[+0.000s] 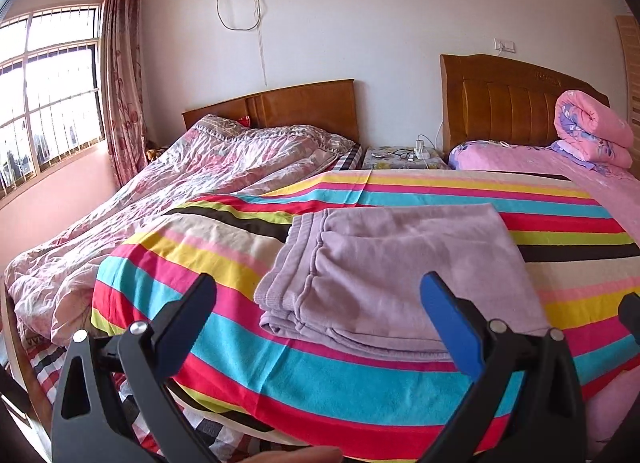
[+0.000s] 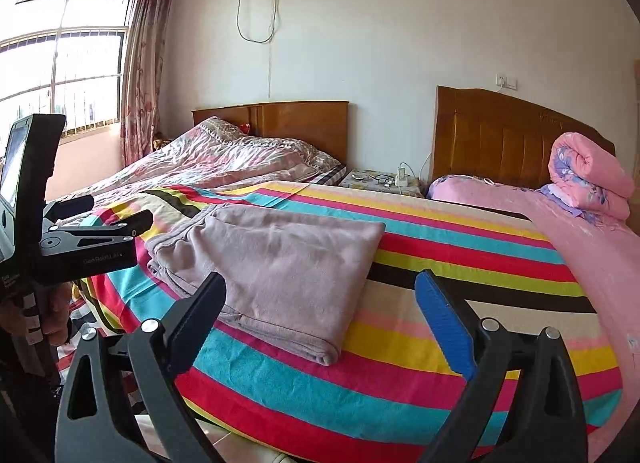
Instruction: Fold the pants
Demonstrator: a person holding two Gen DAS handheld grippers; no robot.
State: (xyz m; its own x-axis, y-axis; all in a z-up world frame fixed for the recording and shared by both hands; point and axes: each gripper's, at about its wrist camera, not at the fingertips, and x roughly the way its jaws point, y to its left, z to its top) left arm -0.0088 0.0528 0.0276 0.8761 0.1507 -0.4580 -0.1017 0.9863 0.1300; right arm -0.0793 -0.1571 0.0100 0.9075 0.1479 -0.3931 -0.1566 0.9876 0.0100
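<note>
The pants (image 1: 384,275) lay folded into a neat stack on the striped blanket (image 1: 360,395). Both the left gripper (image 1: 320,303) and the right gripper (image 2: 320,299) hung apart, empty, above the near edge. Withdrawing straight back would likely keep the stack undisturbed.

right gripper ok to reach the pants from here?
Probably yes: the right gripper is open, and the folded pants lie just ahead on the striped blanket with nothing between.
</note>
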